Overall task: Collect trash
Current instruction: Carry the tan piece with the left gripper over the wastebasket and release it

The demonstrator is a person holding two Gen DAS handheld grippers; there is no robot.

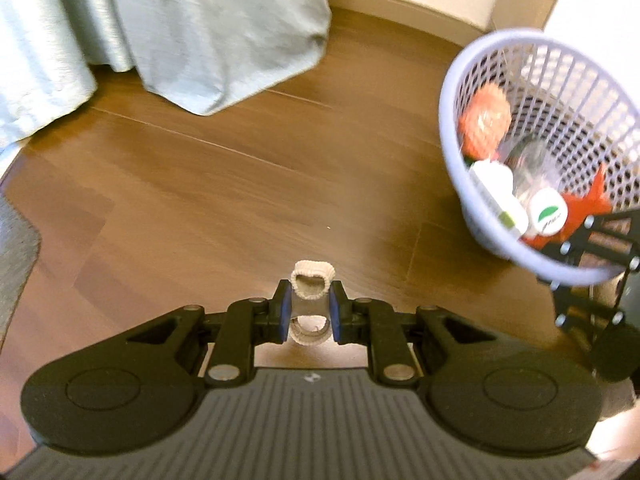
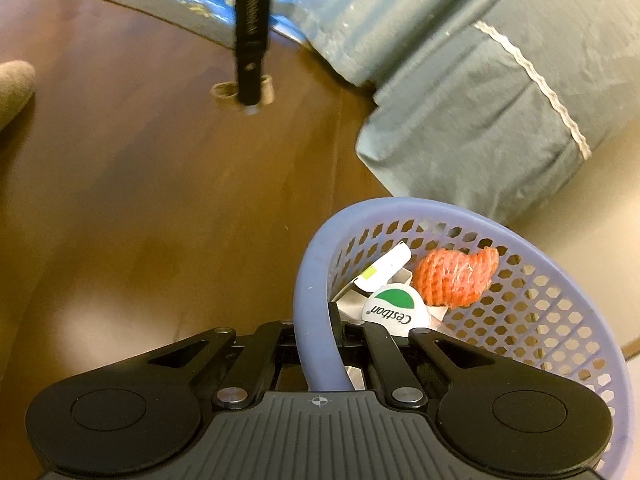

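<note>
So the thing I've got in my left gripper [image 1: 308, 312] is a small beige cardboard tube [image 1: 310, 300], squashed a bit. The blue pads are pinched on its middle, jaws only a crack apart, so it's a proper grip. Its long axis runs straight away from the camera, one open end facing far, the other facing back at me. It's up off the wood floor [image 1: 200, 184], not touching anything else. The middle of the tube is covered by the pads, so I only really see the two ends.

From the right wrist camera the same tube [image 2: 267, 87] shows far off, mostly hidden behind the black finger of the left gripper [image 2: 250, 96].

Off to the right is the purple mesh basket [image 1: 452, 128], tilted, with an orange net [image 1: 484, 120], a white cup lid with a green logo [image 1: 547, 211], a white carton, something clear and something red inside. It's blurry and its near edge is cut off by the right gripper [image 2: 320, 332], which is fully closed on the basket's rim [image 2: 316, 320].

Pale curtains [image 1: 192, 32] hang at the far left.
</note>
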